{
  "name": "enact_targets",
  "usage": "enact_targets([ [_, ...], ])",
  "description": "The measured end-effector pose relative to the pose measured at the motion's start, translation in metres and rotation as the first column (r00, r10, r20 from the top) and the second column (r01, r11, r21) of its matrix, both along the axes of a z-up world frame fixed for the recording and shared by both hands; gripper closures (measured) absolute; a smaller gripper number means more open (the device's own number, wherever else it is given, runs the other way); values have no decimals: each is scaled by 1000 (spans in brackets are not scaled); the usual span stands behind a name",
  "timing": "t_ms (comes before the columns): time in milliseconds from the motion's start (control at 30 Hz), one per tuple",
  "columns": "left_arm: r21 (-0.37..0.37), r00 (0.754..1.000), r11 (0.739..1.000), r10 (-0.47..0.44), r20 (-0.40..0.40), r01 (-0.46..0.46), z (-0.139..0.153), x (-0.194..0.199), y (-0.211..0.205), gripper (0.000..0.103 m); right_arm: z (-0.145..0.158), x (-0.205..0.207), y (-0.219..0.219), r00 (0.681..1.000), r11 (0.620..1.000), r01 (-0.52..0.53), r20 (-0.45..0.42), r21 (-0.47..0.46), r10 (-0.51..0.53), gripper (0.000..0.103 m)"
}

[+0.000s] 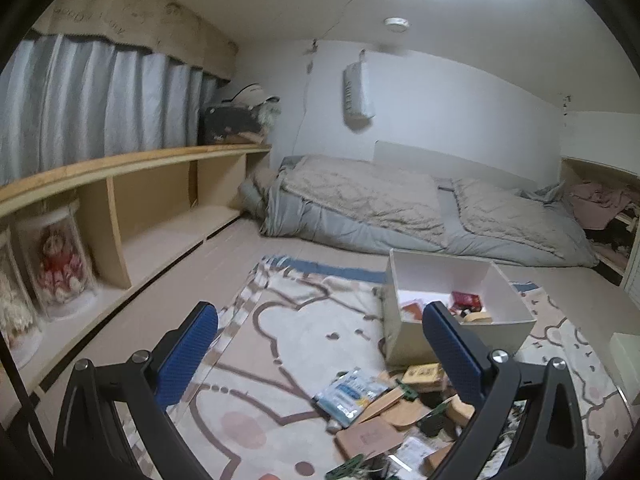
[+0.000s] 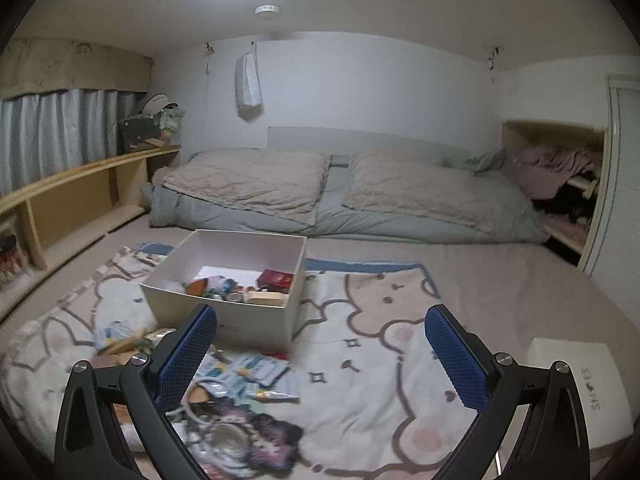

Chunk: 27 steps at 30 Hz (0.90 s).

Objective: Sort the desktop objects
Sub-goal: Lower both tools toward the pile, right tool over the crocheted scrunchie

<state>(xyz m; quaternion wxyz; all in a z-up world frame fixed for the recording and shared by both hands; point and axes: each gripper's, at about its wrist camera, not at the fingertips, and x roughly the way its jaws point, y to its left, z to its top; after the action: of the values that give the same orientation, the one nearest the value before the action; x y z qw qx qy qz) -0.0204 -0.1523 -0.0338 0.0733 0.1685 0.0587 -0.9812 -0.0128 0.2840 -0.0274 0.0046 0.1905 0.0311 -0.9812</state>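
Both grippers, left gripper [image 1: 320, 344] and right gripper [image 2: 320, 344], hover with fingers wide and empty above the cartoon rug [image 2: 380, 340], whose loose clutter [image 1: 380, 408] sits just beside the white box [image 2: 256, 320], a short carry for sorting

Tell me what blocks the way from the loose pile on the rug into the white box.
Nothing visible blocks it. The white box stands open-topped just behind the pile, with no lid on it; only its near wall has to be cleared. Both the left gripper and the right gripper are open and empty above the rug.
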Motion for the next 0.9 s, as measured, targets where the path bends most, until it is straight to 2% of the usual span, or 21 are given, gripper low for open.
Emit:
enact_targets([
  [167, -27, 1000, 999, 20, 18, -19, -30, 0, -6, 0, -30, -8, -2, 998, 999, -43, 36, 11, 42, 0],
  [433, -33, 998, 999, -29, 58, 31, -63, -1, -3, 0, -70, -14, -1, 995, 999, -46, 87, -15, 47, 0],
  [900, -9, 975, 1000, -26, 222, 29, -126, -10, -10, 0, -146, -22, -8, 969, 1000, 0, 247, -22, 5, 0],
])
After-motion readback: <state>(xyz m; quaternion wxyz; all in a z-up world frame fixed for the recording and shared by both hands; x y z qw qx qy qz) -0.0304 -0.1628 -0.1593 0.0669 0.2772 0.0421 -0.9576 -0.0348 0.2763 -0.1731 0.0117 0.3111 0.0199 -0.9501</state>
